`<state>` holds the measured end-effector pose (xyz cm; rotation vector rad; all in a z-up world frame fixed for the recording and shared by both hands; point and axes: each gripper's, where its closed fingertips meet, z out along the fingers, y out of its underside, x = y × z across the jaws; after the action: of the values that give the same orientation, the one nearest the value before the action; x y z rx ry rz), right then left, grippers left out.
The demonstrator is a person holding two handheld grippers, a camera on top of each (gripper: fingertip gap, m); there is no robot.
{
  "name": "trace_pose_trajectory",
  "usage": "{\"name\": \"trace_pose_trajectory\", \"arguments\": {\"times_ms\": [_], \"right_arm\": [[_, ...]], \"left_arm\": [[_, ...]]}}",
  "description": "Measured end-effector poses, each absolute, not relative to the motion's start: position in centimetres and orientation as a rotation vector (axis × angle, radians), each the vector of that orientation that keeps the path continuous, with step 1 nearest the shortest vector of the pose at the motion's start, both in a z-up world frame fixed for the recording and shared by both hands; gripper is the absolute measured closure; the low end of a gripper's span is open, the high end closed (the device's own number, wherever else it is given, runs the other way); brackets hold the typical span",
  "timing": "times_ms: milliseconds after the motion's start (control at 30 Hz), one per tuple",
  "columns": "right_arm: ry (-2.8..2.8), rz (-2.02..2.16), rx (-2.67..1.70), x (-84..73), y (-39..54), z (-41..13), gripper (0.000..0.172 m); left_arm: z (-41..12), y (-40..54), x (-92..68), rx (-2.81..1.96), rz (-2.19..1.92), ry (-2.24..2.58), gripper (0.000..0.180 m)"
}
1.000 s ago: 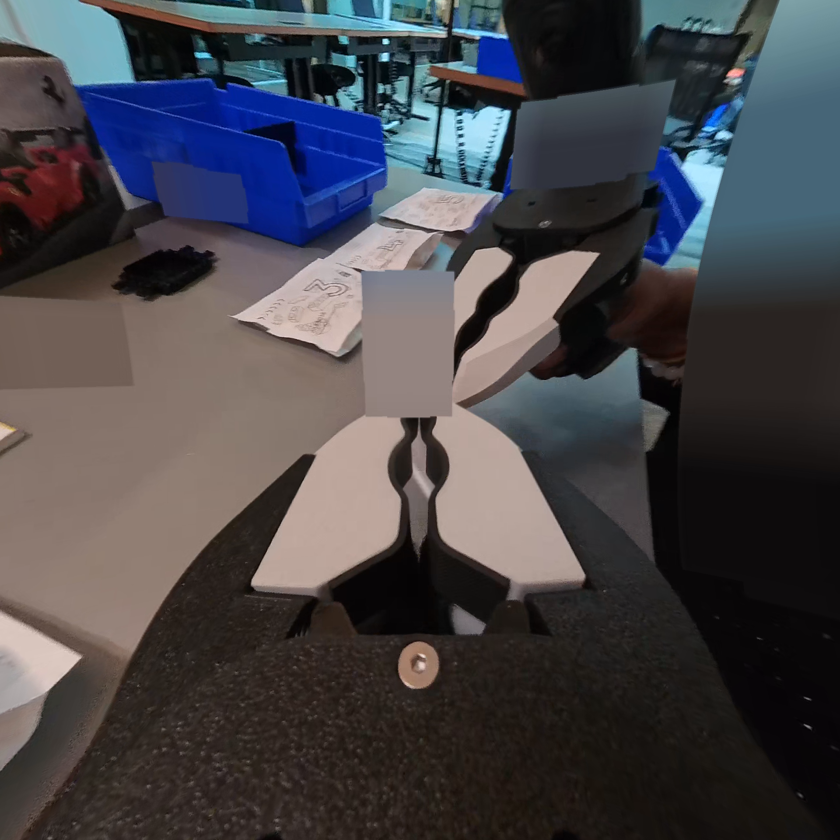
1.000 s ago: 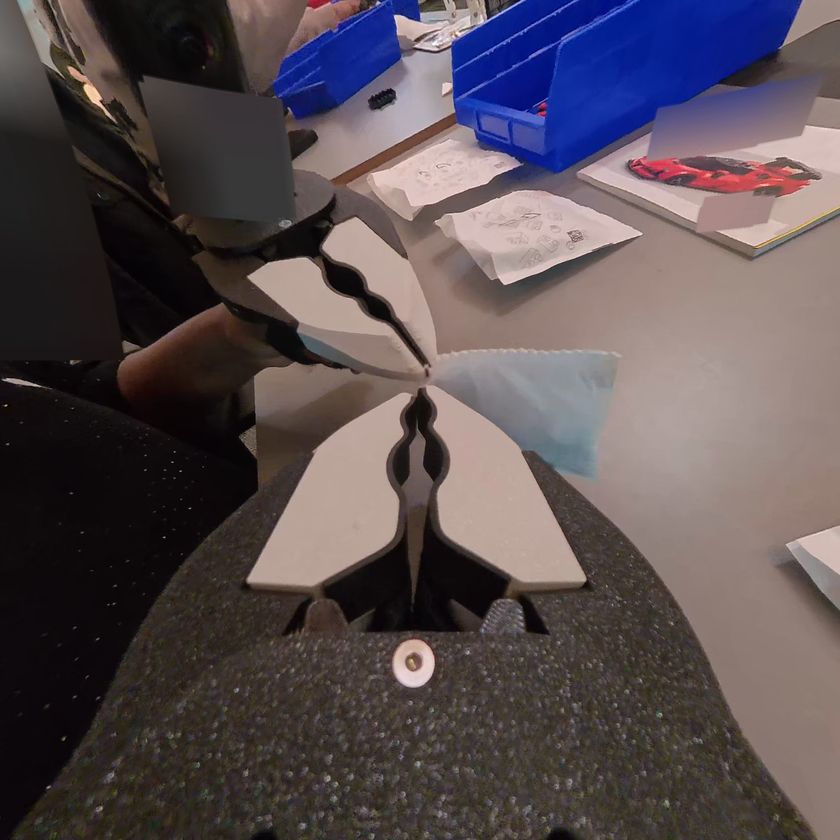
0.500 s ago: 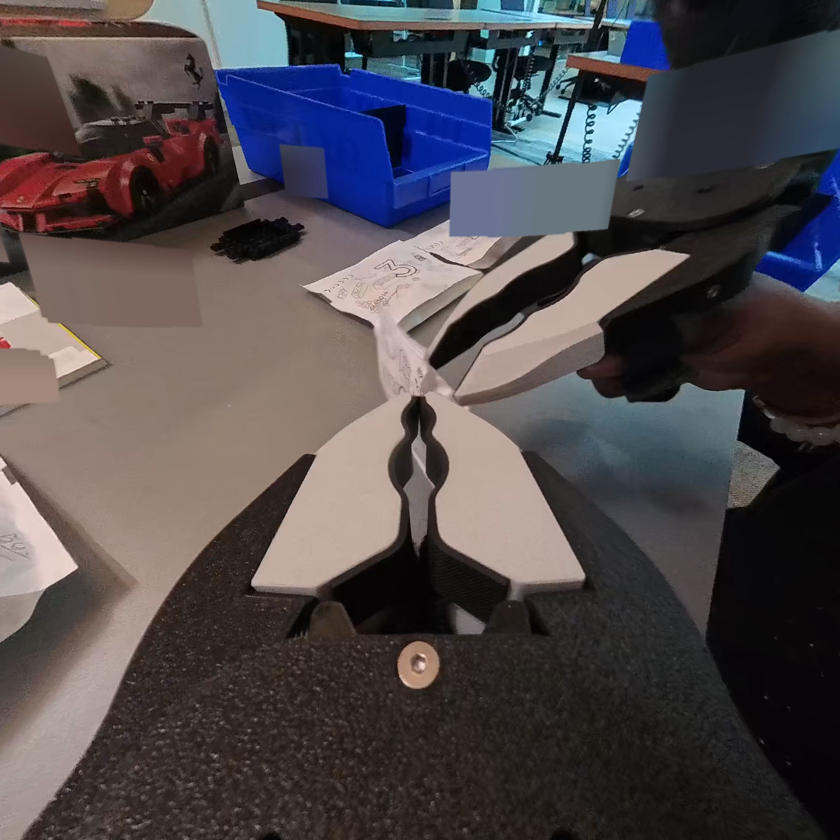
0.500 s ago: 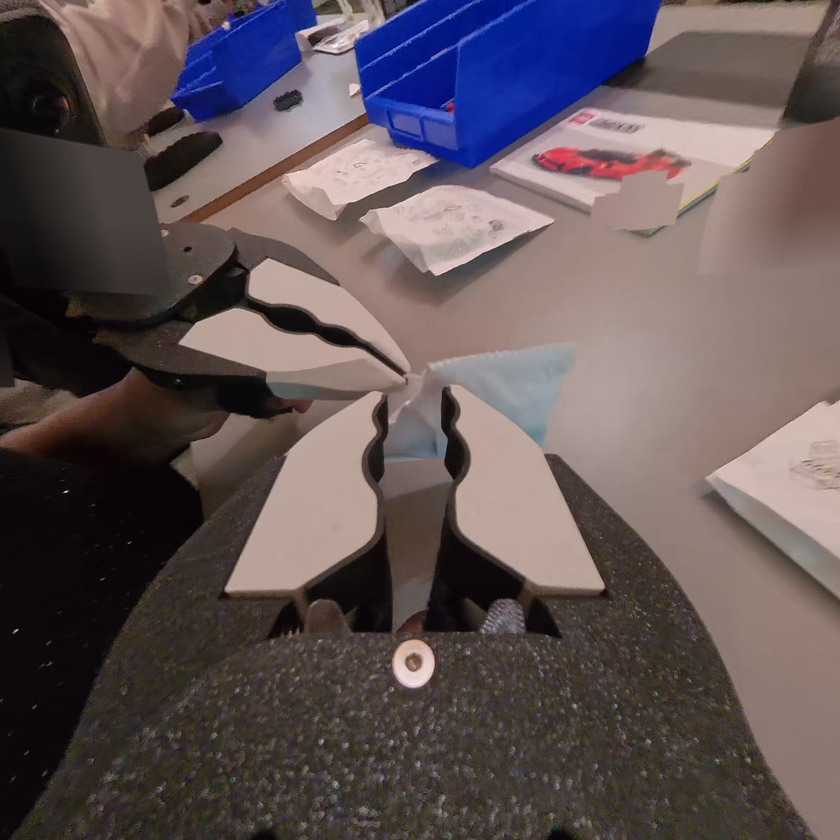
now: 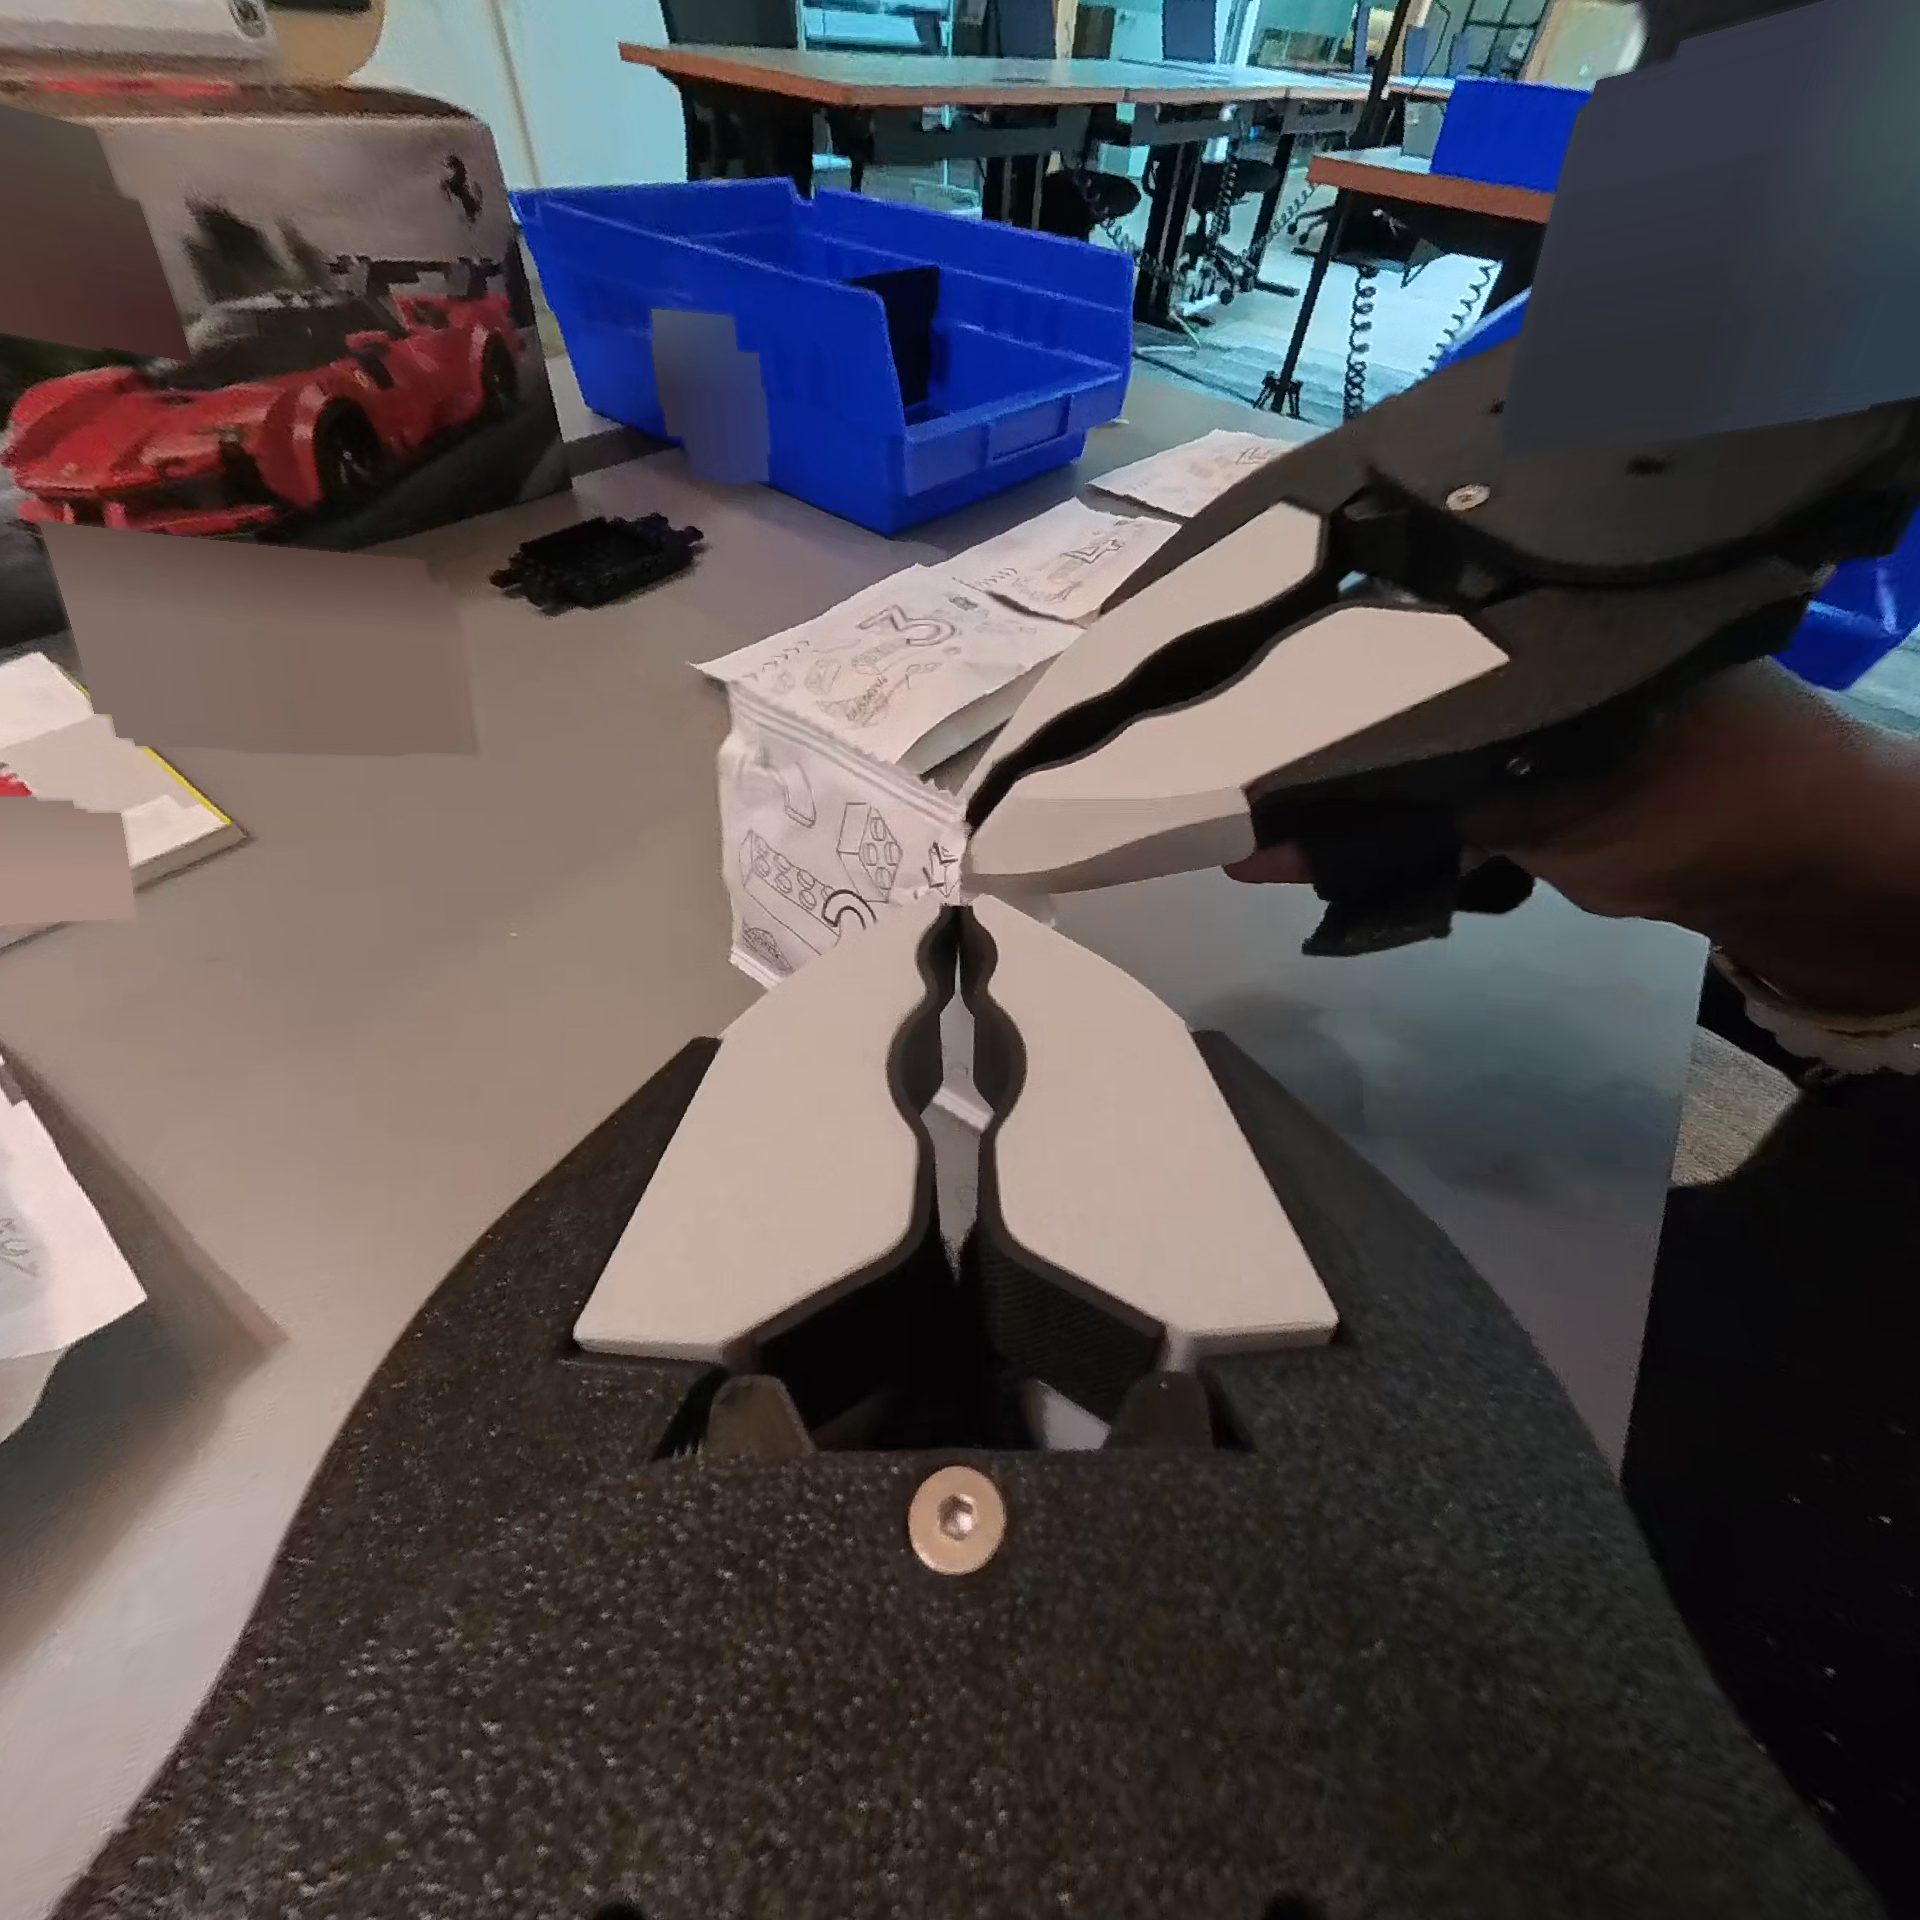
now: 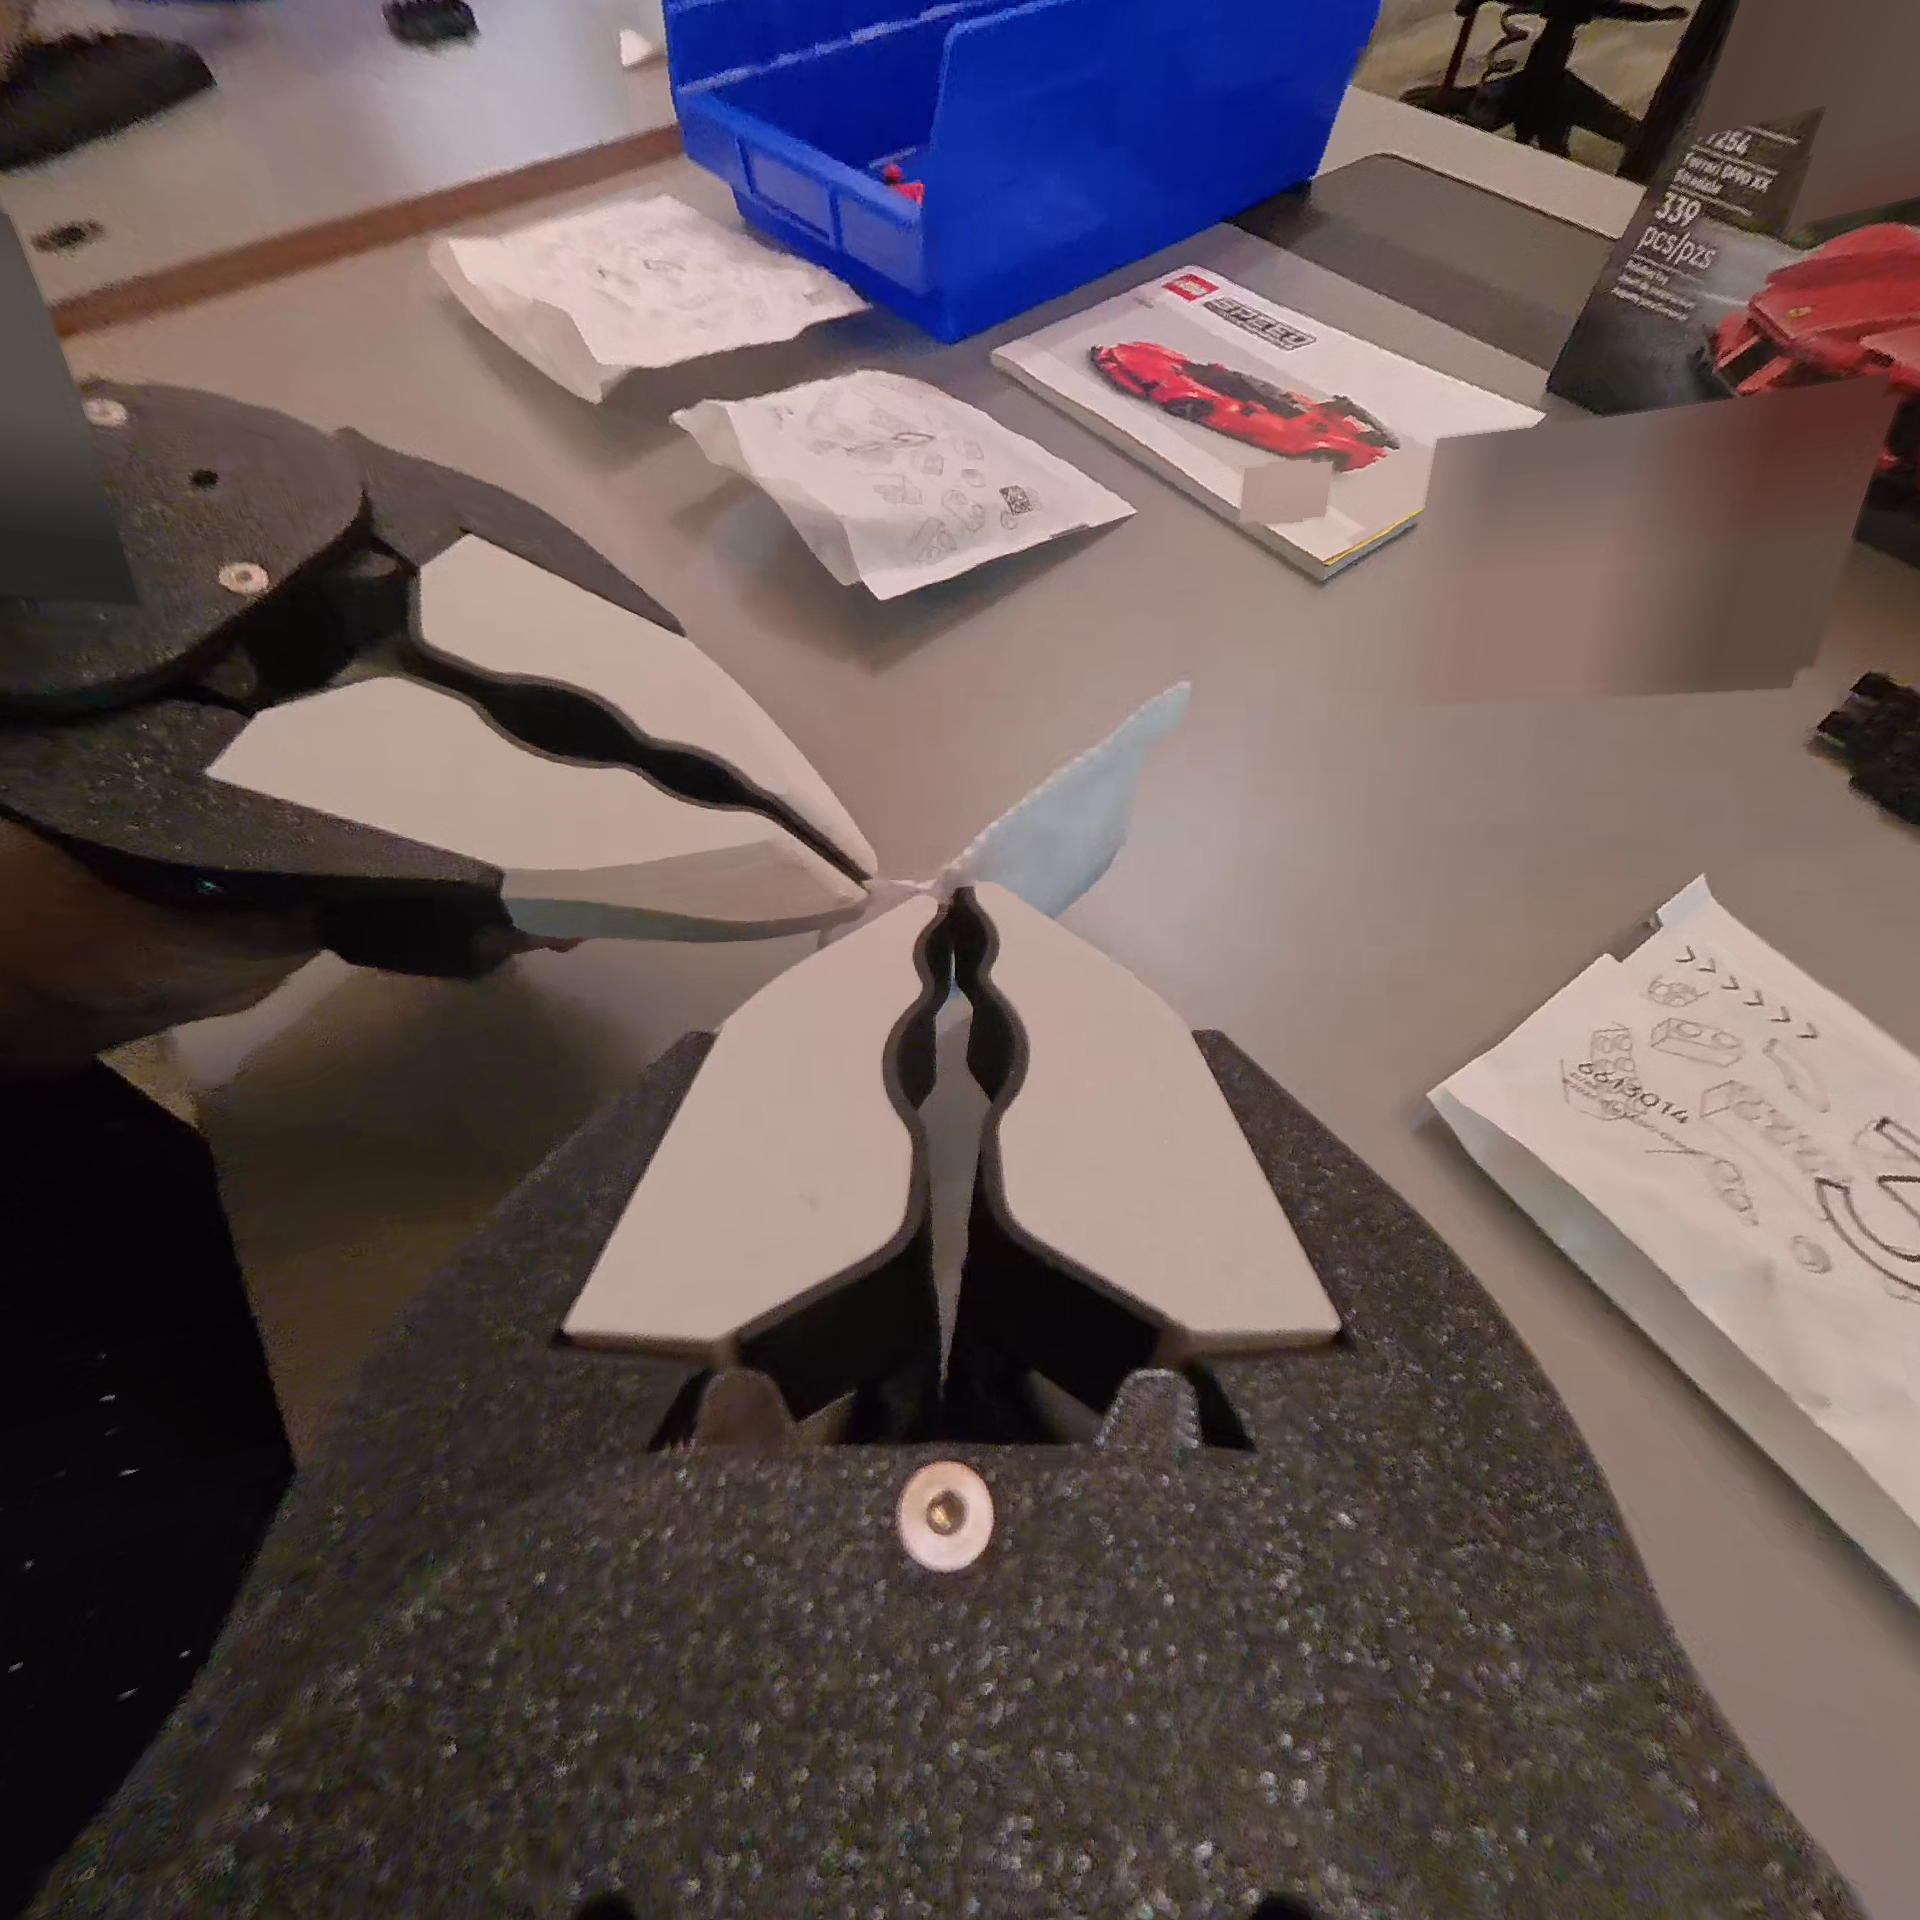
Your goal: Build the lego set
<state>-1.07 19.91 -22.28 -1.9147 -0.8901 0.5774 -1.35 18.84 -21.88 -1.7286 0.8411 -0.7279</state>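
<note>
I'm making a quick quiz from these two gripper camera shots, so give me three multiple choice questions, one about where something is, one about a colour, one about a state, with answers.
1. Where is the small white paper bag?
A. Inside the bin
B. Held up between both grippers
C. Flat under the booklet

2. What colour is the storage bin?
A. Blue
B. Green
C. Yellow

3. How do the left gripper's jaws stand?
A. Wide open
B. Shut on the bag
C. Hidden

Answers: B, the right gripper pinches it too, above the table; A, its walls are blue; B, the fingertips meet on the bag's corner.

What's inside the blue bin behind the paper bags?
In the right wrist view, small red pieces show low in the blue bin; the left wrist view adds a dark divider. Walls hide the rest.
</note>
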Motion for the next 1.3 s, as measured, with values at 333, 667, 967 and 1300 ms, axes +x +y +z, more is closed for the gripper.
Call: {"name": "trace_pose_trajectory", "arguments": {"times_ms": [333,667,967,1300], "right_arm": [[-0.976,0.488,-1.917,-1.9,20.0,-21.8,0.172],[-0.931,0.581,-1.925,-1.0,20.0,-21.4,0.172],[-0.879,0.593,-1.944,-0.6,20.0,-22.3,0.172],[-0.93,0.534,-1.968,-1.0,20.2,-22.4,0.172]], "left_arm": [[-22.7,20.0,-1.5,-1.779,-0.615,0.91,0.162],[-21.7,20.0,-1.4,-1.697,-0.666,0.804,0.18],[-22.4,19.8,-1.8,-1.786,-0.835,0.627,0.18],[-22.3,20.0,-1.2,-1.755,-0.531,0.915,0.153]]}}
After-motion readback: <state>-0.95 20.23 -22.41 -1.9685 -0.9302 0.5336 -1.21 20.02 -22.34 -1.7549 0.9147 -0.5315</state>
